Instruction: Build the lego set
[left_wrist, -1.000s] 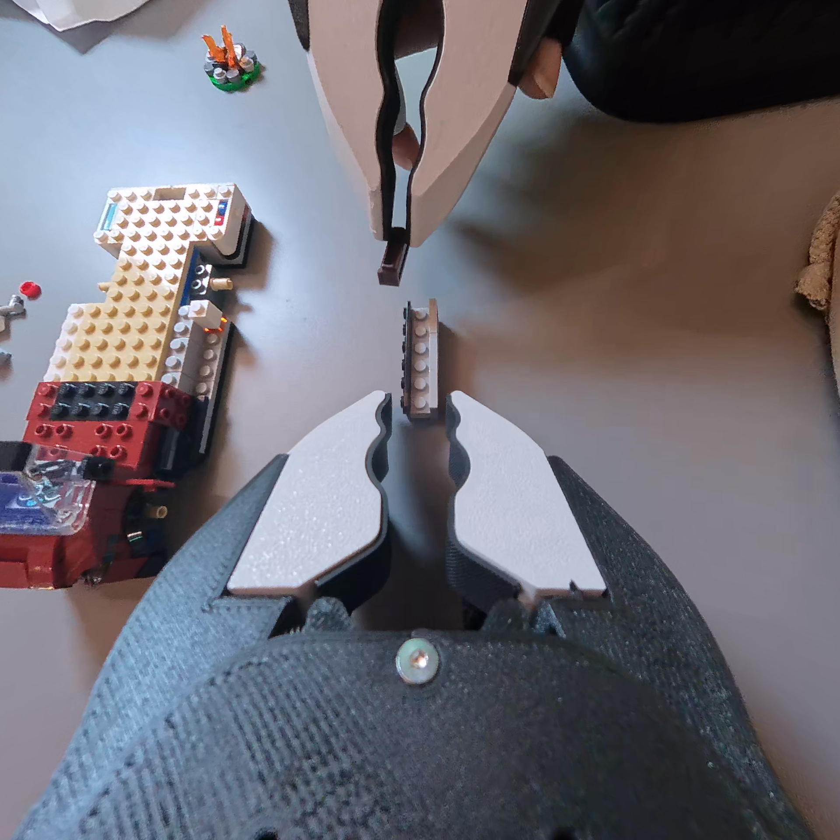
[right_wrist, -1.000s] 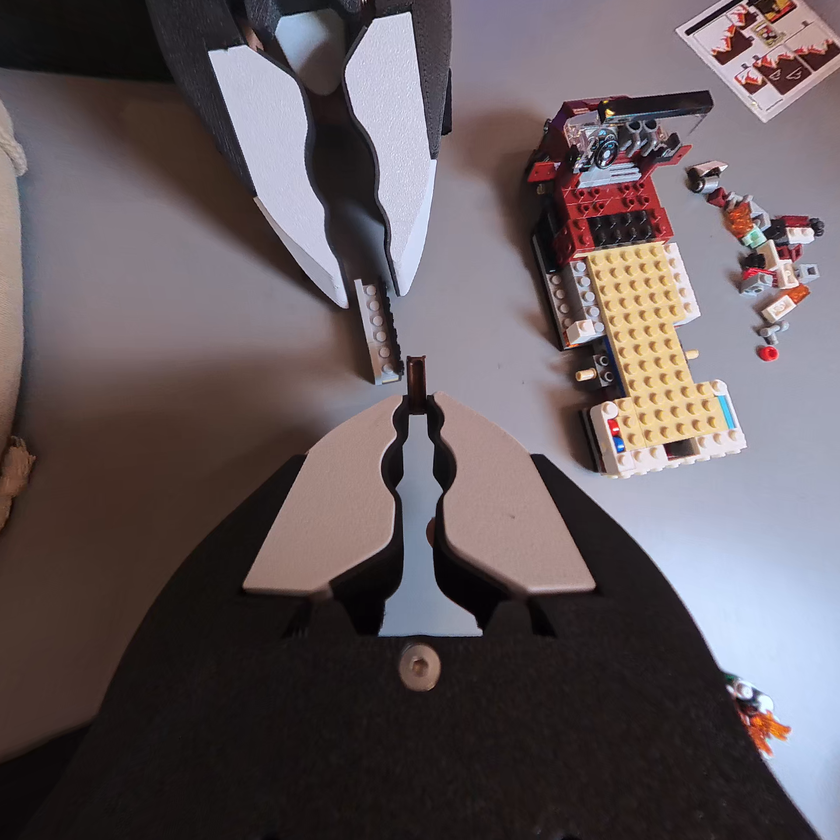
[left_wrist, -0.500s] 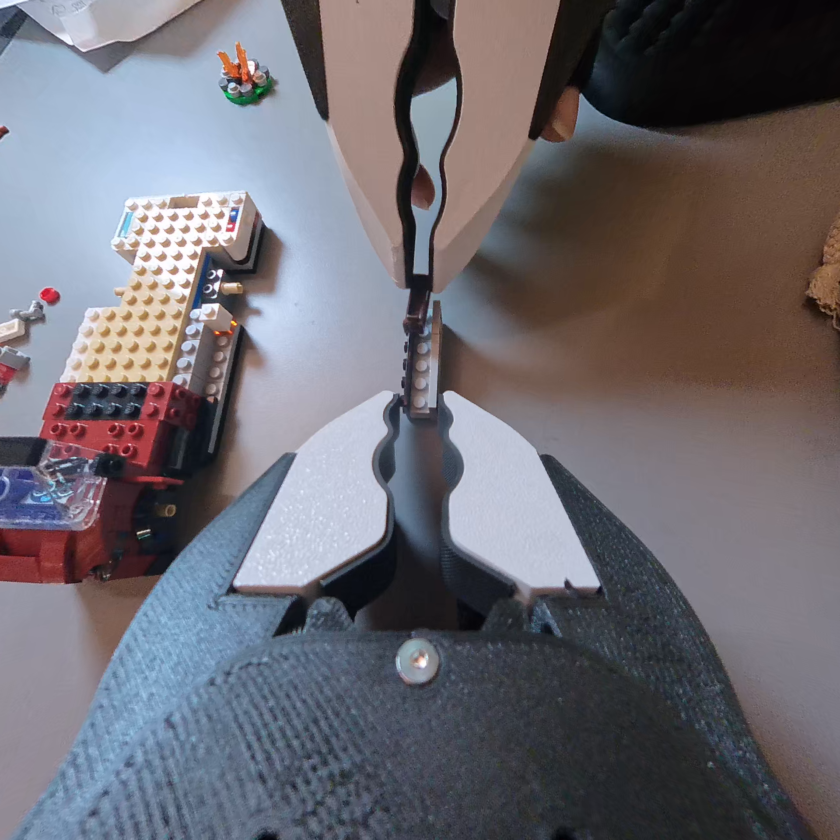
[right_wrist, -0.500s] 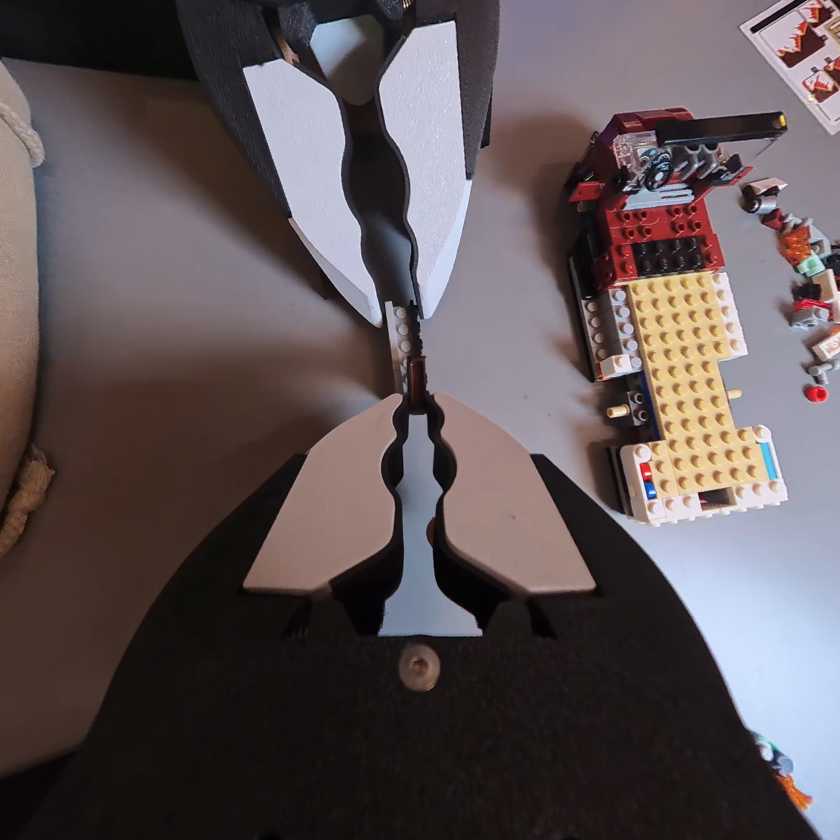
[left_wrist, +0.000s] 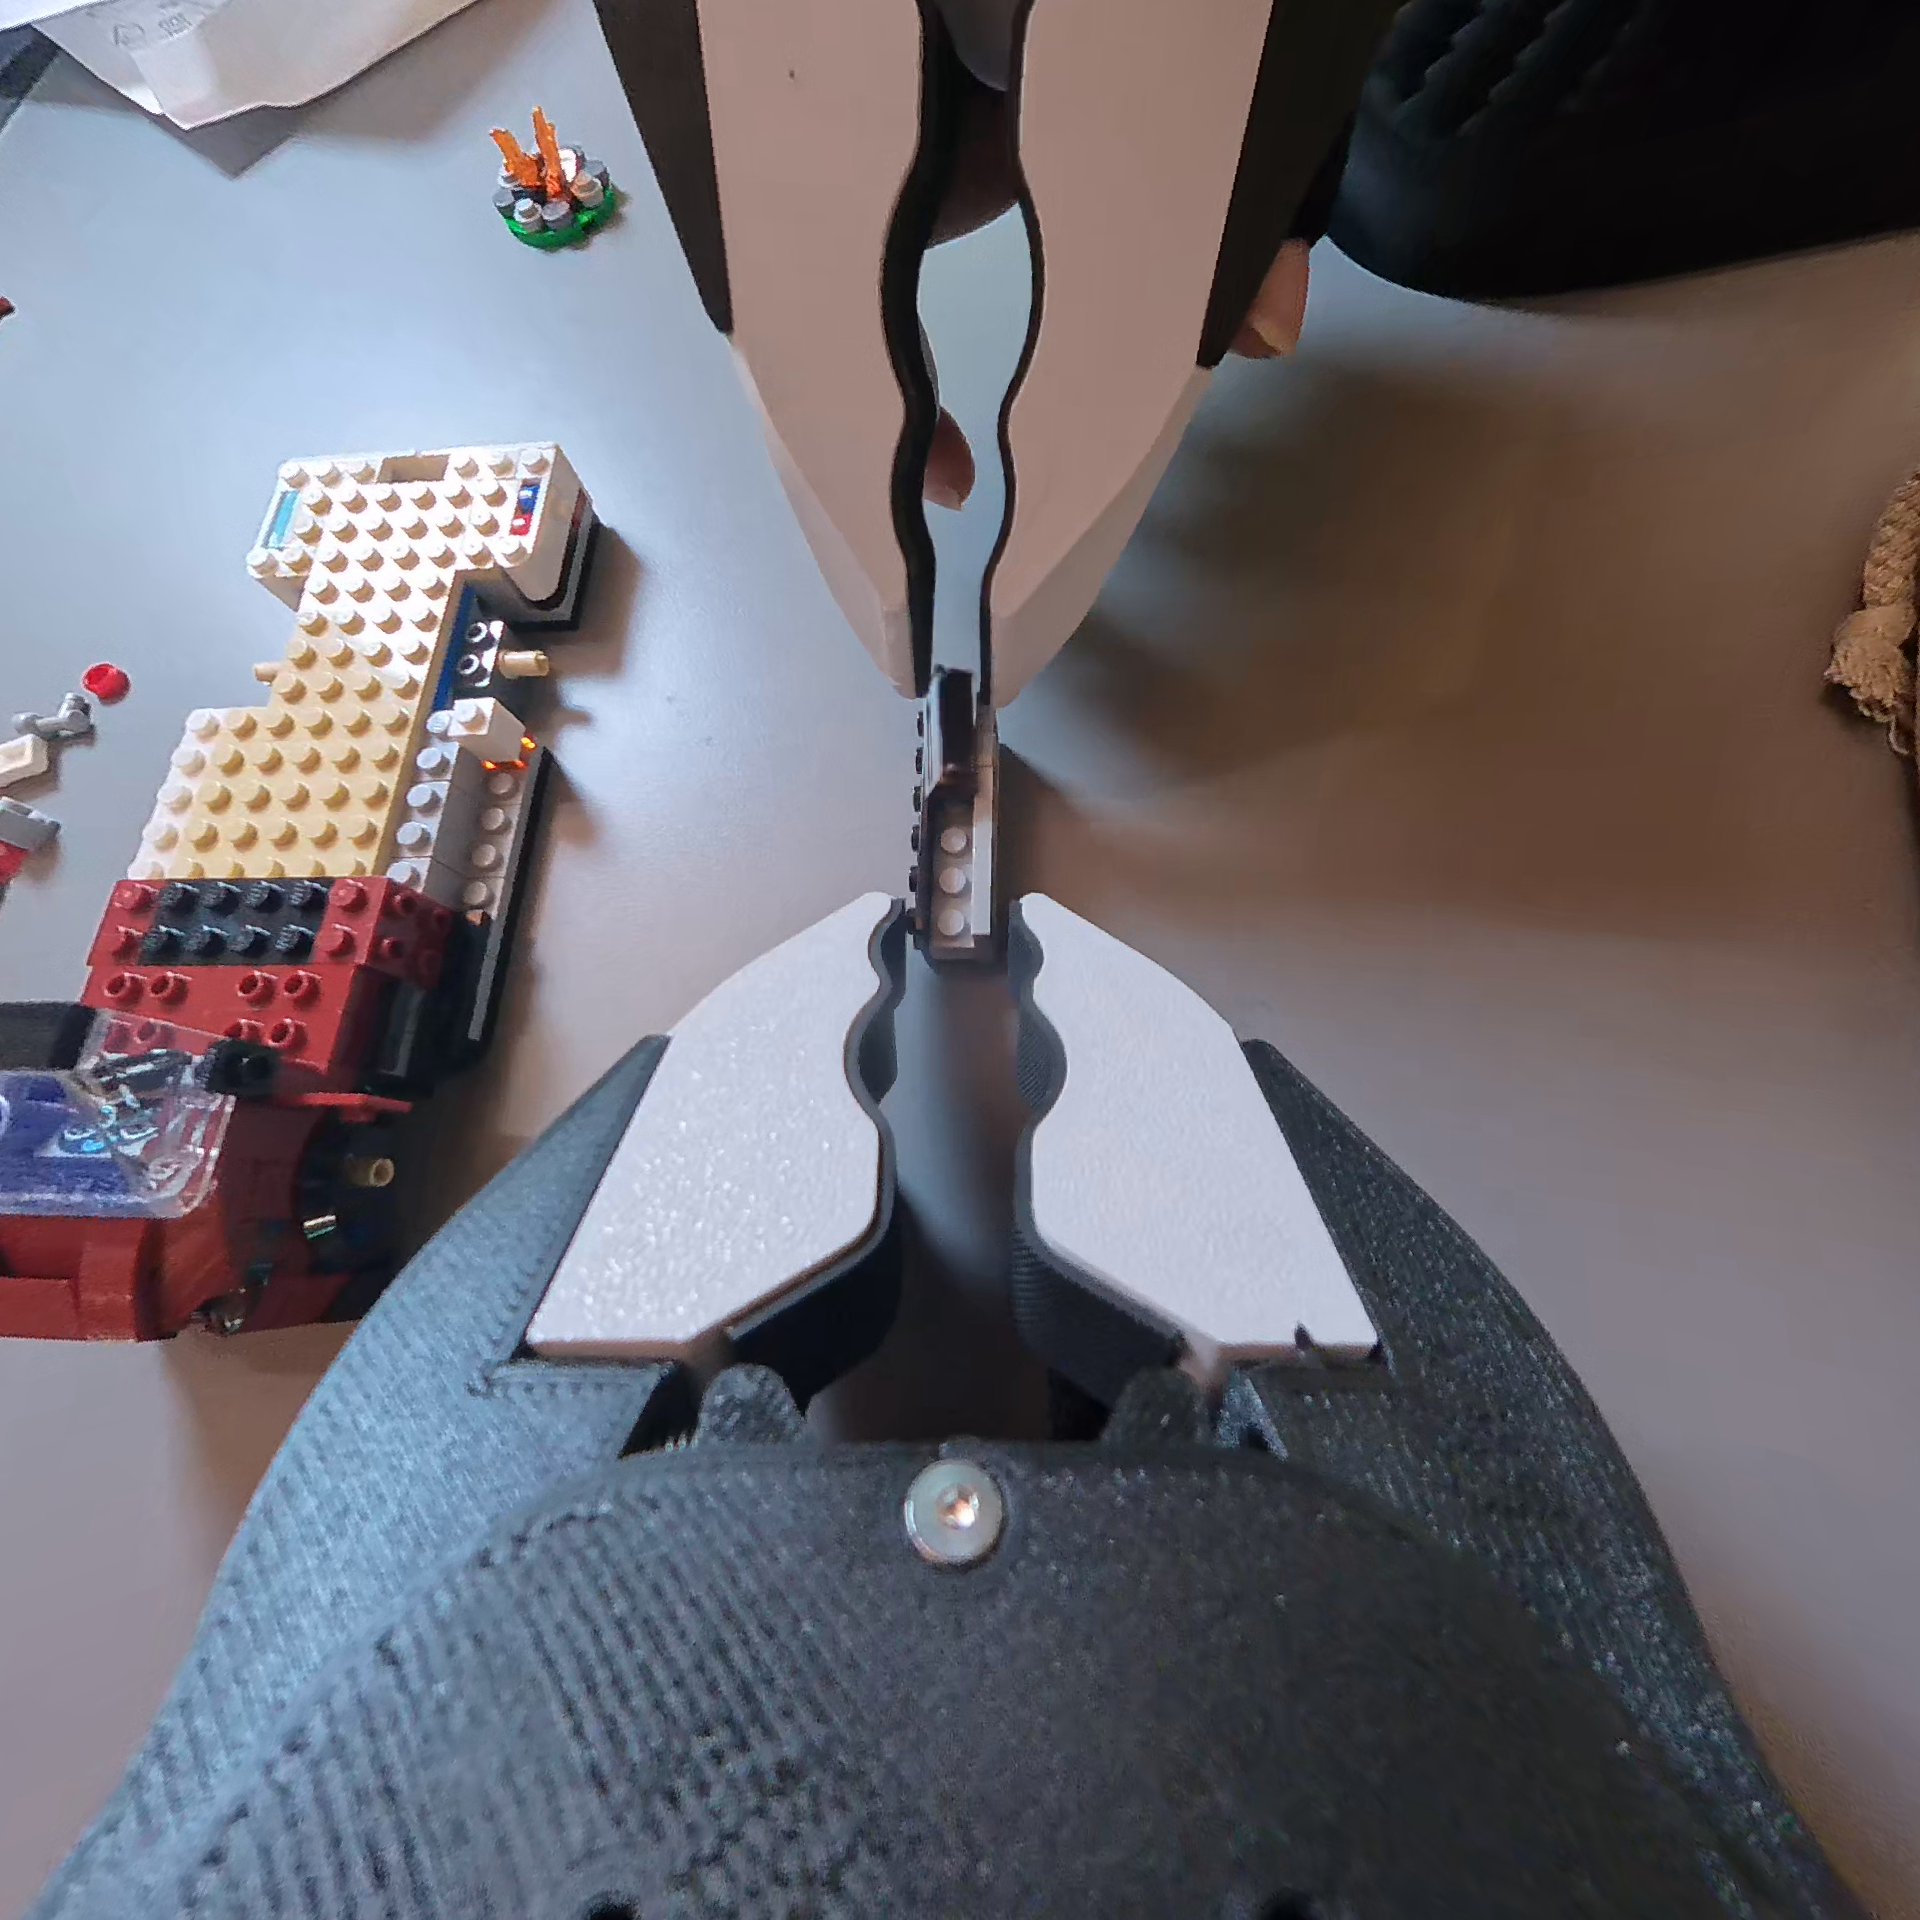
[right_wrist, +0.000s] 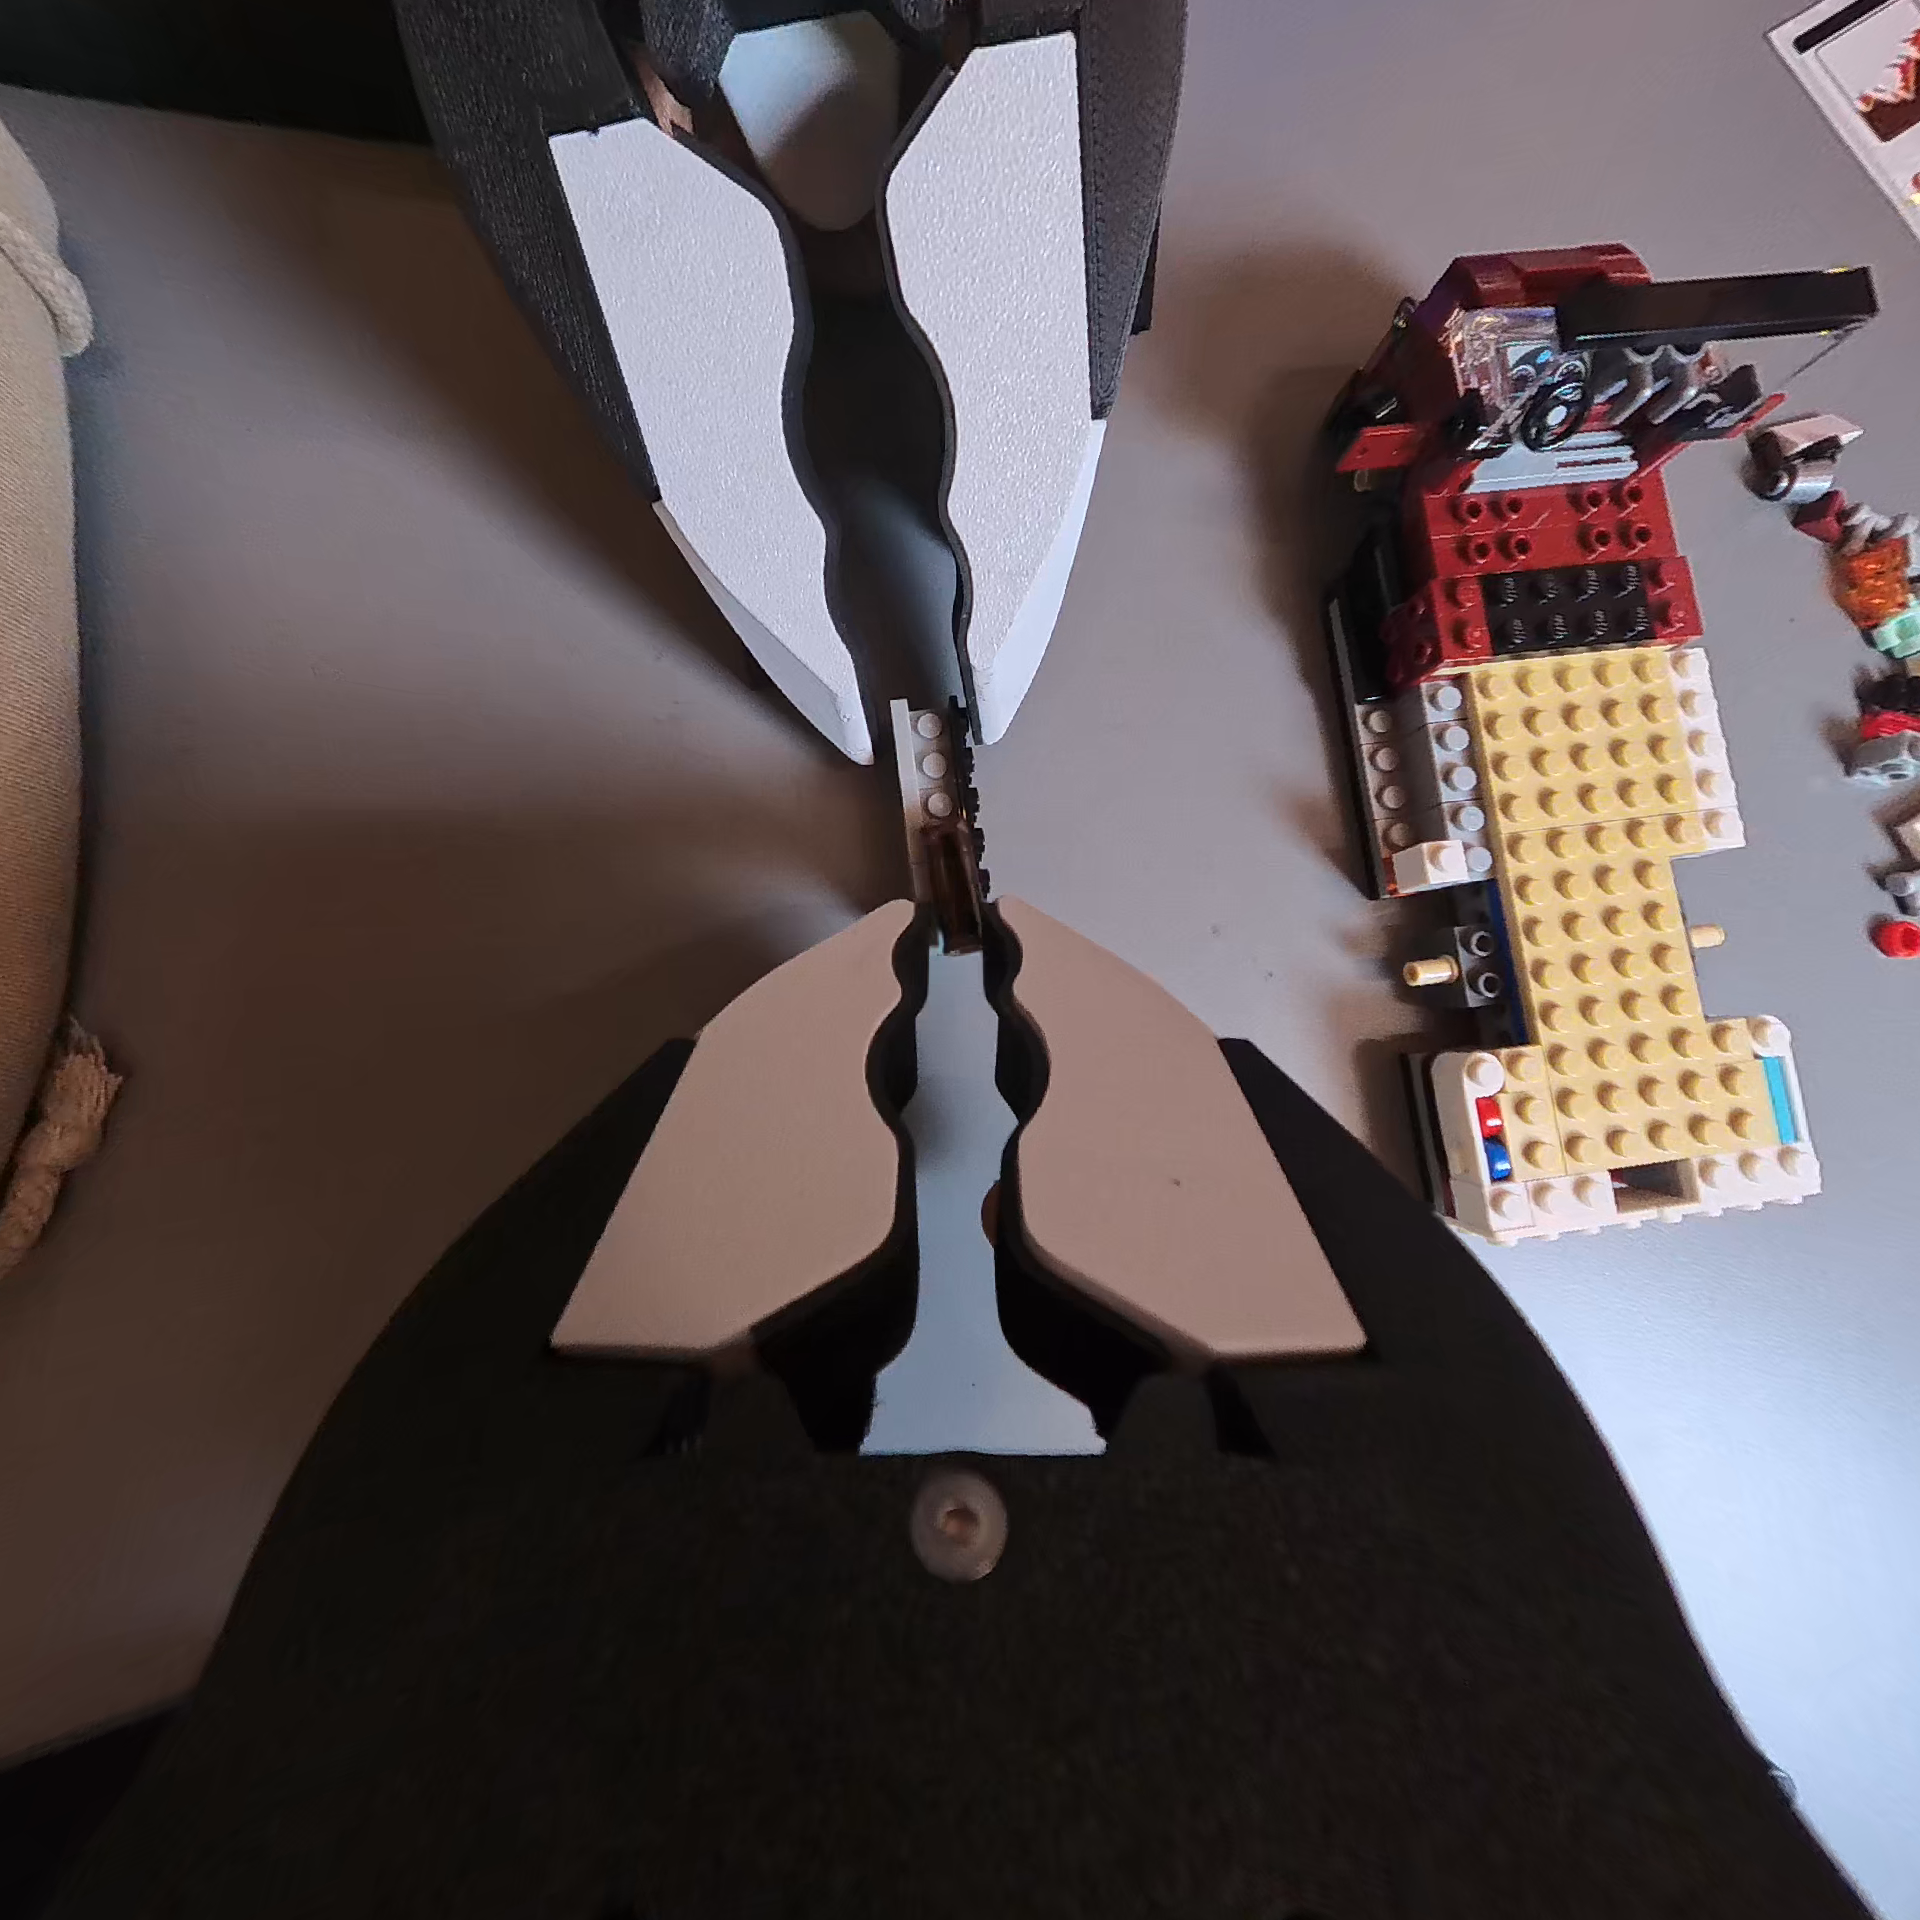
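Note:
A short grey brick strip (left_wrist: 961, 862) with a black studded plate on its side stands on edge on the grey table (left_wrist: 1455, 935). My left gripper (left_wrist: 958, 920) straddles its near end. One pad touches the black studs, and a thin gap shows at the other pad. My right gripper (right_wrist: 951, 920) is shut on a small see-through brown piece (right_wrist: 948, 894) and holds it against the strip's (right_wrist: 930, 764) far end. The left wrist view shows that piece (left_wrist: 958, 738) lying on the strip under the right gripper (left_wrist: 951, 681). The right wrist view shows the left gripper (right_wrist: 920, 732) opposite mine.
A brick vehicle (left_wrist: 312, 790) in red, tan and white lies left of the strip; it also shows in the right wrist view (right_wrist: 1590, 831). Several loose small pieces (right_wrist: 1881, 644) lie beyond it. There is a small campfire model (left_wrist: 551, 192), a printed sheet (right_wrist: 1860, 94) and a beige rope-edged cloth (left_wrist: 1881, 644). My left and right fingertips are right by each other.
My right gripper moved the brown piece in from clear of the strip onto its end. My left pads closed around the strip, then eased apart a little.

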